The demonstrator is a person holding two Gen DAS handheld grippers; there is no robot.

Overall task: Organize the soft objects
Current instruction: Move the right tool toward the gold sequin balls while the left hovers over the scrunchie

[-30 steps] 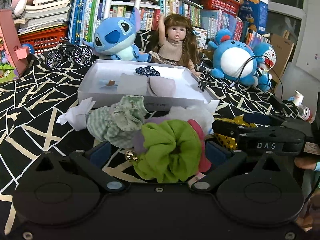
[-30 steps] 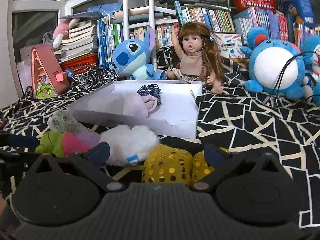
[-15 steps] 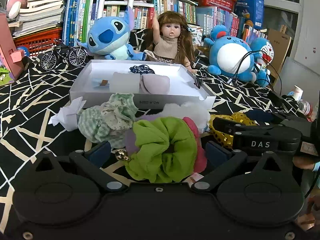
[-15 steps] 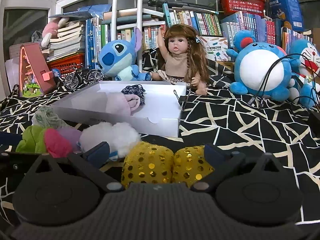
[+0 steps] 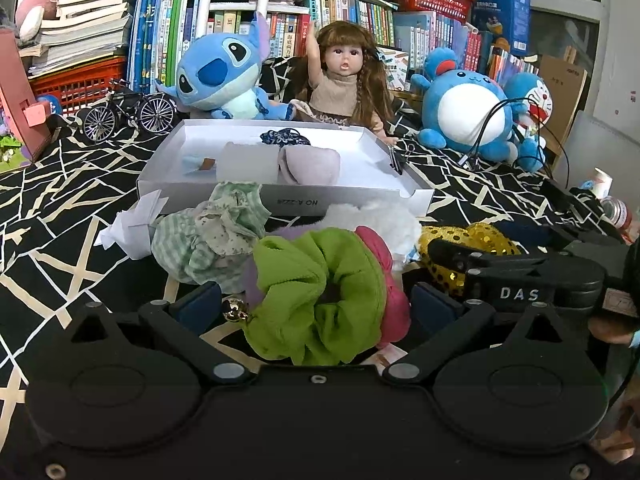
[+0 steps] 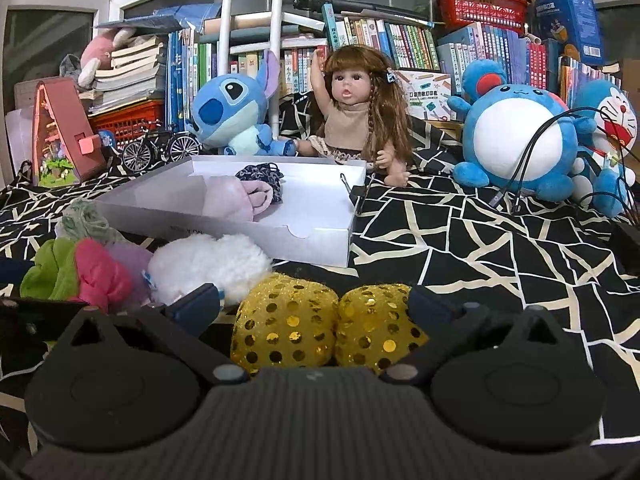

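Nearest the onlooker, the left gripper (image 5: 316,304) straddles the green scrunchie (image 5: 316,292); its jaws stand spread, one blue pad either side of the fabric, and whether they press it yet cannot be told. A pink scrunchie (image 5: 384,280) and a lilac one (image 5: 250,284) with a small gold bell lie against the green one, so all three sit within the jaw span. To the right, the right gripper (image 6: 314,306) likewise brackets the gold sequined scrunchie (image 6: 324,328), jaws spread, with no clear squeeze visible.

Just beyond lie a fluffy white scrunchie (image 6: 208,264) and, further left, a pale green checked scrunchie (image 5: 208,236) beside a scrap of white paper (image 5: 132,220), all on the black cloth with cream lines (image 6: 480,248).

Further off stands the shallow white box (image 5: 280,200), already holding a folded pinkish cloth (image 5: 308,164) and a dark patterned scrunchie (image 5: 284,136); a black binder clip (image 6: 354,194) grips its right wall. Behind it sit a blue Stitch plush (image 5: 220,76), a doll (image 5: 344,80) and a round blue plush (image 5: 468,112), with bookshelves at the back.

Step in hand, as judged: grasping loose soft pieces for transfer to the box. The next move calls for closing each pair of jaws on one scrunchie only, the left taking care not to drag its pink and lilac neighbours, then lifting over the near wall of the box.
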